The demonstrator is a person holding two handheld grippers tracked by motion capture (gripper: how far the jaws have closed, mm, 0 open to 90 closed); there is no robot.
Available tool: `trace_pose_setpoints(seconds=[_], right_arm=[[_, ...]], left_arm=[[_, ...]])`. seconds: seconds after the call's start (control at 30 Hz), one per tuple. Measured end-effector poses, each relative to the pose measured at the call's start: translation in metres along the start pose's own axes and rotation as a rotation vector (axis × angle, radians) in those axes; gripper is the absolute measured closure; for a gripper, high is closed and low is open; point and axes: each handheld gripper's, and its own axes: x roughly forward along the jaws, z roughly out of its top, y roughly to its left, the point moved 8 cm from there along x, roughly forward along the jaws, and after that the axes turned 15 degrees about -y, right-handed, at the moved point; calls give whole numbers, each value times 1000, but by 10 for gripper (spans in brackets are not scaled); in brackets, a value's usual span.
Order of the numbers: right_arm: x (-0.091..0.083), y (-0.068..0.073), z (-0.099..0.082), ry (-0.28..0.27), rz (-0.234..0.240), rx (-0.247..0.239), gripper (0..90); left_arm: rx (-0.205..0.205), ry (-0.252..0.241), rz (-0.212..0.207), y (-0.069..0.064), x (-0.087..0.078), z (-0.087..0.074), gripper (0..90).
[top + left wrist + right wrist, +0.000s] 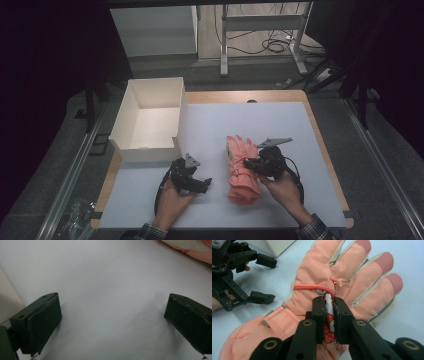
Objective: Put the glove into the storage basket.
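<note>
The pink glove (241, 170) lies flat on the white mat (300, 130), right of the white box (150, 120). The right gripper (329, 305) hides part of its back patch, jaws narrow; pinch unclear. The left gripper (206, 183), jaws wide and empty, rests just left of the glove.

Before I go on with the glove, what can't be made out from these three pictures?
- Whether the right hand-held gripper pinches the pink glove: in the right gripper view the near-closed jaws cover the fabric between them.
- The glove's printed patch: the same jaws hide most of it.
- The white box: its front wall hides the near floor in the high view.
- The glove in the left gripper view: cut off by the top edge.
</note>
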Motion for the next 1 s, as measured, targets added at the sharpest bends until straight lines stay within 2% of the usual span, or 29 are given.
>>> trace_pose_setpoints(seconds=[0.2, 0.3, 0.47, 0.57, 0.7, 0.77, 1.0], right_arm=[[-2, -1, 6, -1, 0, -42, 598], [-8, -1, 15, -4, -7, -75, 544], [-18, -9, 21, -32, -10, -82, 506], [-23, -15, 19, -47, -13, -71, 506], [-29, -25, 10, -58, -18, -86, 517], [-31, -29, 2, -56, -23, -95, 542], [-34, -39, -31, -48, 12, -62, 712]], left_arm=[[3, 0, 0, 0, 0, 0, 10], [-1, 0, 0, 0, 0, 0, 10], [-1, 0, 0, 0, 0, 0, 9], [2, 0, -1, 0, 0, 0, 10], [-11, -8, 1, -1, 1, 0, 10], [-1, 0, 0, 0, 0, 0, 9], [1, 3, -1, 0, 0, 0, 10]])
